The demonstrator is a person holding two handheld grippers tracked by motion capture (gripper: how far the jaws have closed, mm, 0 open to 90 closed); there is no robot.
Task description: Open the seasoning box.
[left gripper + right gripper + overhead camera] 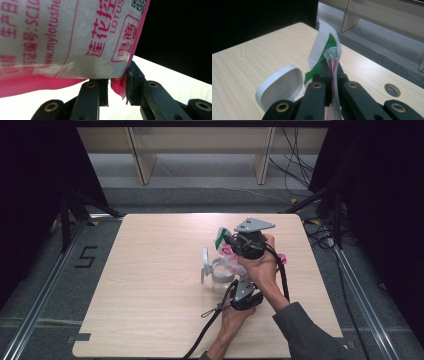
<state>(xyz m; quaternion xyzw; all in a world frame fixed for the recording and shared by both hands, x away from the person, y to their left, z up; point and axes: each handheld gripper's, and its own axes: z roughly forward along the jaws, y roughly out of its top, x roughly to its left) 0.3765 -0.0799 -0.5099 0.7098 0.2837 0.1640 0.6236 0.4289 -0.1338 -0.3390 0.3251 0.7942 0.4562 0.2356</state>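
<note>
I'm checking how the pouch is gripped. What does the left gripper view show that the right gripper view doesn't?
Left gripper view: pink print on the white plastic pouch, and the left tongs pinching its pink bottom corner. Right gripper view: the right tongs clamped on the pouch's green-and-white top, and the white oval lid. Both: the pouch and the light wooden table.

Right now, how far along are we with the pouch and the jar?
Done: the jar stands with its white lid flipped open. In hand: the right gripper is shut on the pouch top edge, and the left gripper pinches its pink bottom corner, holding it over the jar. Left: probably tipping the contents in; none visibly poured.
</note>
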